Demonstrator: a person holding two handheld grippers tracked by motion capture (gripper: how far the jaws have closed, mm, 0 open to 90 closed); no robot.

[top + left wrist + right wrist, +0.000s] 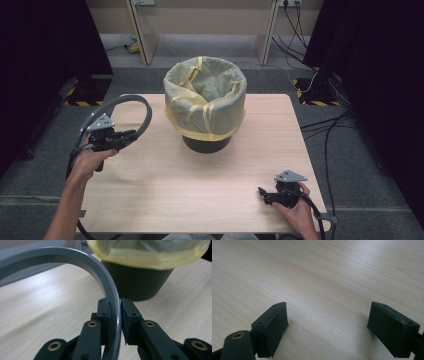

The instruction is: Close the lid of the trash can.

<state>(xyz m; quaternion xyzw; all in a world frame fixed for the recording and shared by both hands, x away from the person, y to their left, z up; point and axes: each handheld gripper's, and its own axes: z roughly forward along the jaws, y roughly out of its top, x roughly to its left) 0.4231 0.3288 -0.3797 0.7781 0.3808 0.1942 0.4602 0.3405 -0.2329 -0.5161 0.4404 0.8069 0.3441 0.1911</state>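
Basically pale wood tabletop, grey carpet; left claw clamps grey ring, right claw wide open, empty.

Ring: smooth grey plastic, slight sheen. Bin: dark ribbed plastic, matt. Bag: thin yellowish film, crinkled, semi-glossy. Table: pale wood grain, smooth, satin. Left gripper pads: matt black plastic.

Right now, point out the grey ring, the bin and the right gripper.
grey ring [146, 107]: high view, on the far right curve of the band.
bin [140, 280]: left gripper view, on the dark ribbed wall below the yellow liner.
right gripper [262, 192]: high view, between its open fingers.
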